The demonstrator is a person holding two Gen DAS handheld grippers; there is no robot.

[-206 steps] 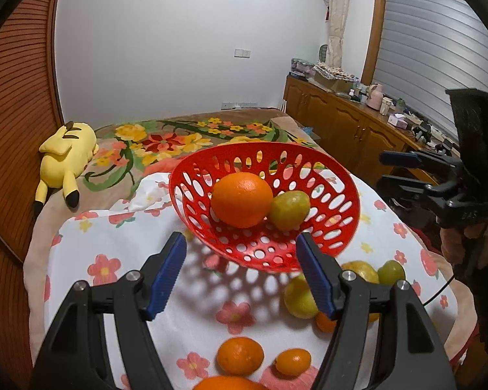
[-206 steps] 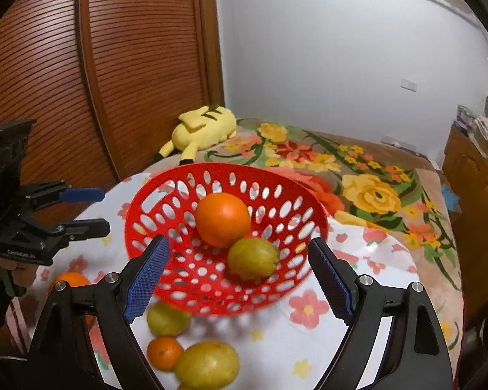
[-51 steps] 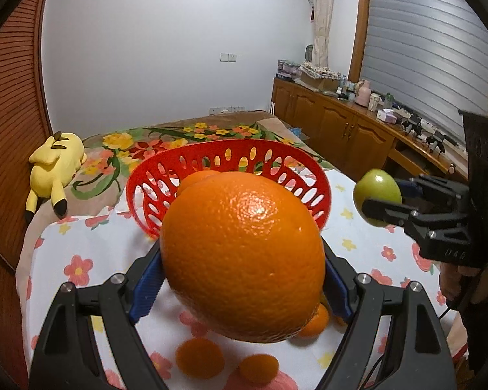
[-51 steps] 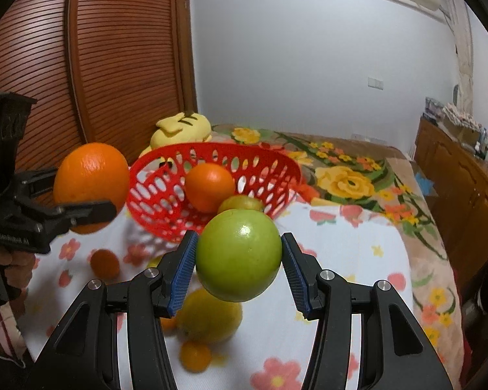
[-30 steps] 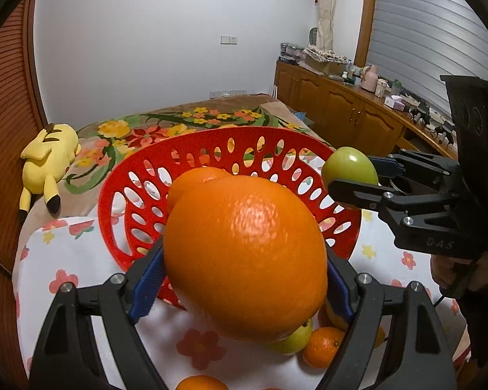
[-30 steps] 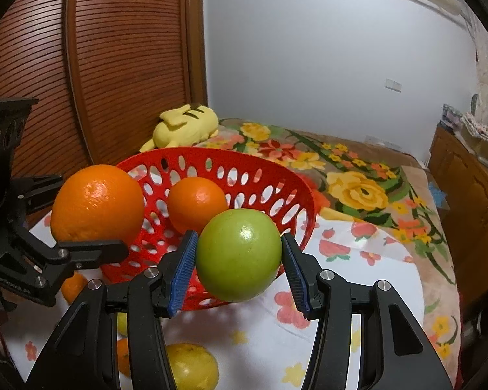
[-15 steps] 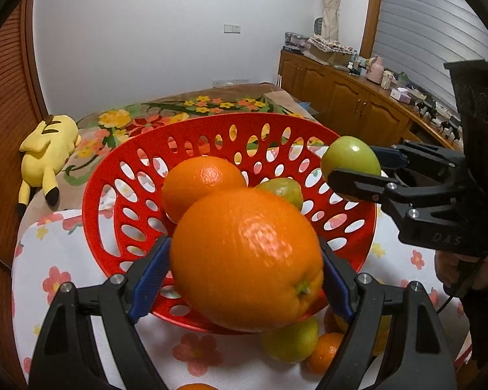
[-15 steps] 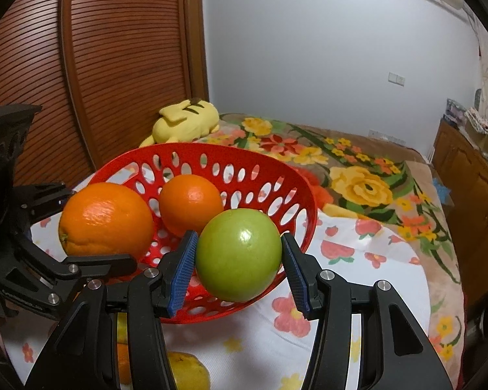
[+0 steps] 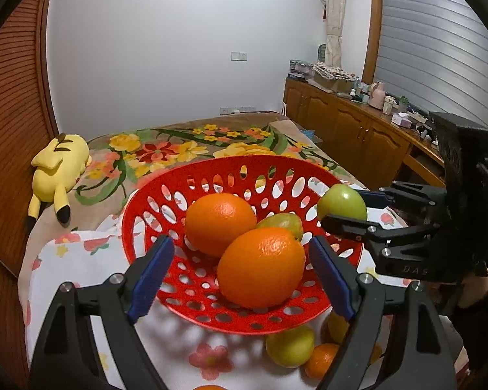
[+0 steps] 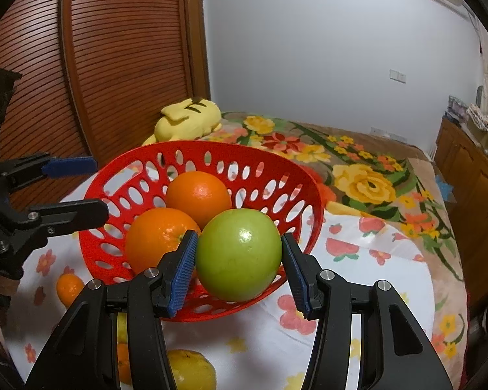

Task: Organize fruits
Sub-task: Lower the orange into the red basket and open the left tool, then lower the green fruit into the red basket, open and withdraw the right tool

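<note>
Basket (image 9: pixel 140 224) with three fruits; left tool (image 9: pixel 244 276) spread, right tool (image 10: pixel 239 268) pinching apple (image 10: pixel 240 253).

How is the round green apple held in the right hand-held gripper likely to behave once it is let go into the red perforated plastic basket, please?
The round green apple looks smooth and glossy, so it may slip if the right hand-held gripper loosens early. Being round, it will probably roll down the sloped wall of the red perforated plastic basket until it meets the large orange. It looks firm, unlikely to squash.

right tongs (image 10: pixel 239 271) clamp a green apple (image 10: pixel 239 255) over the red basket's (image 10: pixel 208 149) rim; two oranges (image 10: pixel 196 196) inside
</note>
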